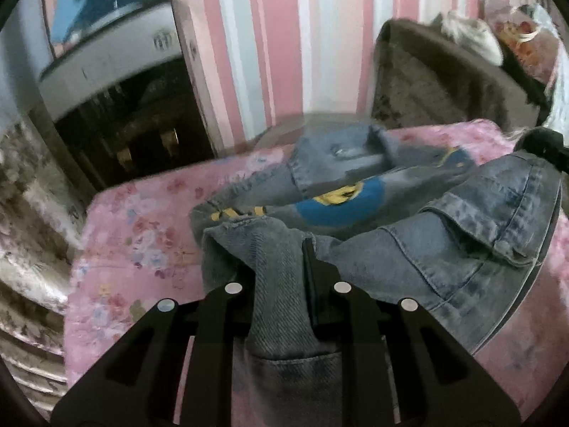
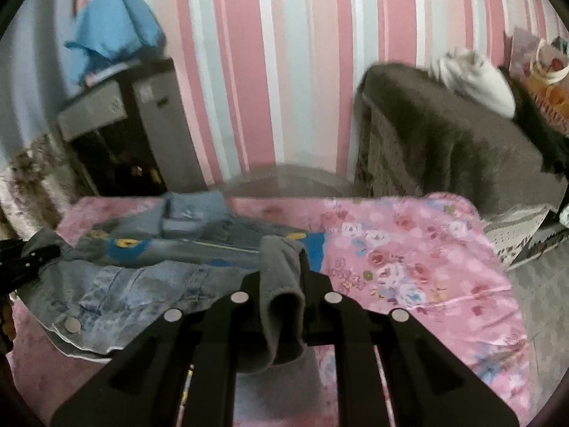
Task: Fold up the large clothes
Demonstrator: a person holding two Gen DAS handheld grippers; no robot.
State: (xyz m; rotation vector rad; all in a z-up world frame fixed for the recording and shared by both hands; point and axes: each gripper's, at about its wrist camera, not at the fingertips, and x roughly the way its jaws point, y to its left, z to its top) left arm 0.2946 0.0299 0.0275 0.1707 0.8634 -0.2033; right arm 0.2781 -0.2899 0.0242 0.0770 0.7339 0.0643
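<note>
A blue denim jacket (image 1: 444,245) with a blue and yellow printed lining lies partly folded on a pink floral bedsheet (image 1: 135,235). My left gripper (image 1: 284,277) is shut on a bunched denim edge of the jacket, lifted off the sheet. My right gripper (image 2: 282,284) is shut on a grey-blue fold of the same jacket (image 2: 142,277). In the right wrist view the left gripper's black tip (image 2: 32,252) shows at the far left edge. In the left wrist view the right gripper (image 1: 547,149) shows at the far right, behind the denim.
A striped pink wall stands behind the bed. A dark cabinet (image 2: 117,135) with blue cloth (image 2: 113,32) on top stands at the left. A brown fuzzy armchair (image 2: 444,135) stands at the right, with a white cloth (image 2: 473,78) on it.
</note>
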